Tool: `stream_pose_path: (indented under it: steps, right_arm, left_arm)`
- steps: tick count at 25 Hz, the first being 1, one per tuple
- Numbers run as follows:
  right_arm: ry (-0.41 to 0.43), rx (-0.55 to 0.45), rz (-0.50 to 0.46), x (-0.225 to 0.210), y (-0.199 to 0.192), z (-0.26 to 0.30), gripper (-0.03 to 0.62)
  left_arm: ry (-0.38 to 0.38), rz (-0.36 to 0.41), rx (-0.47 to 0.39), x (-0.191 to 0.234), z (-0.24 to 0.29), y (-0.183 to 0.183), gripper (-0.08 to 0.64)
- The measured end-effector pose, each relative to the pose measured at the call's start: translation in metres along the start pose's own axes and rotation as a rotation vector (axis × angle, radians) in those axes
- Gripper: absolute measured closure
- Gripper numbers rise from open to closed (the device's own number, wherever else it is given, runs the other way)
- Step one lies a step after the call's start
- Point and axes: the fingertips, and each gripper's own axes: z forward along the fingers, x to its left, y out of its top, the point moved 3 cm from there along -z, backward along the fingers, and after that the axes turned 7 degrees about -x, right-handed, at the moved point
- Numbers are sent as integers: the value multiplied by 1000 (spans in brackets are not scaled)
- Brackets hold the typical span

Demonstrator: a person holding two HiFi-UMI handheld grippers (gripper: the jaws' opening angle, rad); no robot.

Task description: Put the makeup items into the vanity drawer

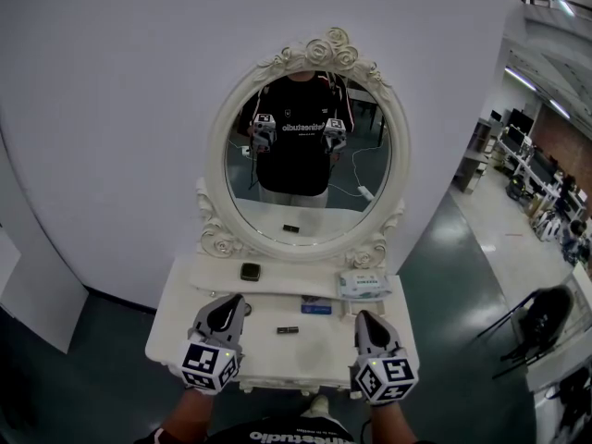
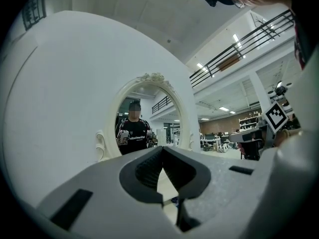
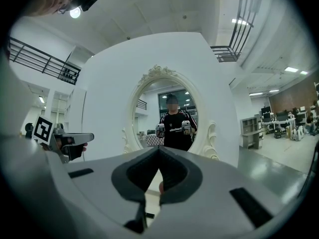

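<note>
A white vanity table (image 1: pixel 185 314) with an oval mirror (image 1: pixel 308 160) stands in front of me. On its top lie a small dark tube (image 1: pixel 288 329), a blue flat item (image 1: pixel 316 309) and a dark square compact (image 1: pixel 251 271) on the raised back ledge. My left gripper (image 1: pixel 234 303) hovers over the top's left side and is shut, with nothing in it. My right gripper (image 1: pixel 363 318) hovers over the right side, also shut and holding nothing. In the left gripper view the jaws (image 2: pixel 163 149) meet and point at the mirror (image 2: pixel 144 116). The right gripper (image 3: pixel 159 149) points the same way.
A white pack of wipes (image 1: pixel 363 285) lies on the ledge at the right. A white wall stands behind the vanity. Grey floor runs to the right, where a dark chair (image 1: pixel 541 320) and office desks (image 1: pixel 536 178) stand. The mirror shows a person holding both grippers.
</note>
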Motion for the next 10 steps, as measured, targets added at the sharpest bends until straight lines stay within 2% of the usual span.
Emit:
stream_pose_path:
  steps: [10]
  right_arm:
    - [0,9,6,-2,-4,-2,589]
  left_arm:
    - [10,16,-17,1,1,6,554]
